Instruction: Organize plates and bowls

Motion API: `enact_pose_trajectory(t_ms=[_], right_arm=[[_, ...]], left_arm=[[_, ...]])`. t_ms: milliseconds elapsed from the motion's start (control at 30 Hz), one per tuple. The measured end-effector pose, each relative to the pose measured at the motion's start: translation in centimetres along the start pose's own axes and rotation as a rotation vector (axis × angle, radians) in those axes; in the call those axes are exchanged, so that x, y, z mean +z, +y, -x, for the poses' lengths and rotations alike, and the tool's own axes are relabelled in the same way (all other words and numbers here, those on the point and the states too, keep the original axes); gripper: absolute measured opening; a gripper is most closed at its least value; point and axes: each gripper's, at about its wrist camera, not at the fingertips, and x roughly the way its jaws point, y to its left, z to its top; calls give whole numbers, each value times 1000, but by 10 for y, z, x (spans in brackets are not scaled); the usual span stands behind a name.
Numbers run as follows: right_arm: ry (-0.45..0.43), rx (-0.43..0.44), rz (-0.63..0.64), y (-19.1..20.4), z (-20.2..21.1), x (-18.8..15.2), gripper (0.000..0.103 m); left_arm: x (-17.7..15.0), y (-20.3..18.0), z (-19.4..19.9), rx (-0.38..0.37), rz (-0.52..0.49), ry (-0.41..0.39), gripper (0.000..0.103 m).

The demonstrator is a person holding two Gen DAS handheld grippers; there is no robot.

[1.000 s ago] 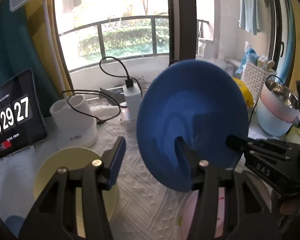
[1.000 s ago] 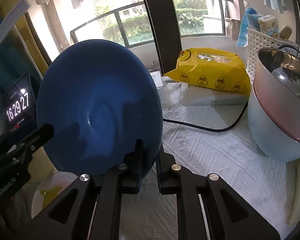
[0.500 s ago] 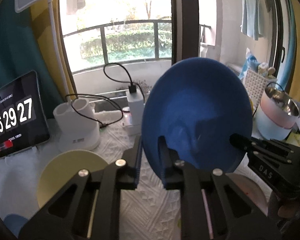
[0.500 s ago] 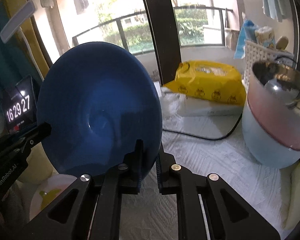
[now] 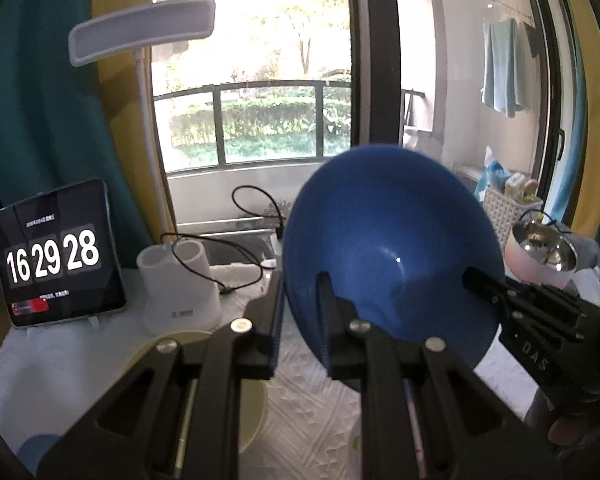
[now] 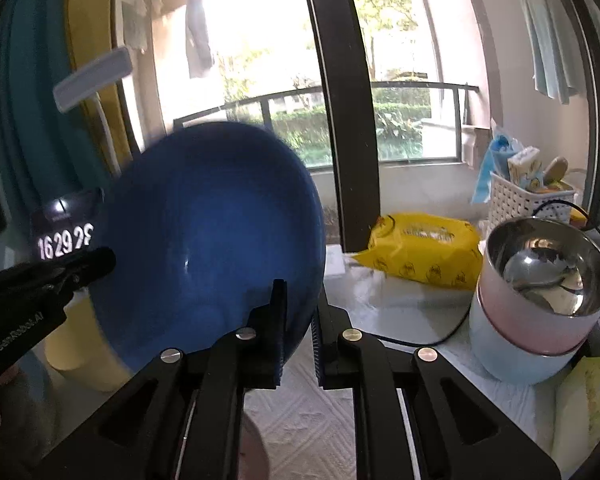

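Note:
A deep blue bowl (image 5: 392, 248) hangs tilted above the table, its hollow facing both cameras. My left gripper (image 5: 300, 300) is shut on its left rim, one finger inside the bowl and one outside. My right gripper (image 6: 300, 304) is shut on the opposite rim of the same bowl (image 6: 208, 240). Each gripper shows in the other's view, the right gripper (image 5: 476, 280) at the bowl's right edge and the left gripper (image 6: 100, 258) at its left edge. A pale yellow plate (image 5: 254, 412) lies on the table under my left gripper, mostly hidden.
A steel bowl nested in pink and light blue bowls (image 6: 540, 304) stands at the right. Behind it are a yellow packet (image 6: 424, 252) and a white basket (image 6: 516, 196). At the left stand a tablet clock (image 5: 56, 256), a white holder (image 5: 180, 288) with cables, and a lamp.
My left gripper closed onto the bowl's left rim. Both grippers then rose with the bowl, and both views tipped up toward the window.

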Motion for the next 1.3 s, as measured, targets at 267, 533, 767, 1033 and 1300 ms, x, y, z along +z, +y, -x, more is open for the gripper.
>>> enact_pose_trajectory(t_ms=[267,533,767,1033,1300], right_arm=[[-25,9,29,13,23,14,13],[29,4,20,27,46,14,14],[92,10,-1,39,66,5,15],[169,-3,-3,52,89,-5,18],[221,3,-28,61,109,-22,18]], left_arm=[[7,7,21,8,5,-16,16],[5,11,43,-8,35,11,16],[-2,17,68,-26,58,33,16],[-19,23,96,-61,73,73,16],[-32,29,120,-90,80,86,16]])
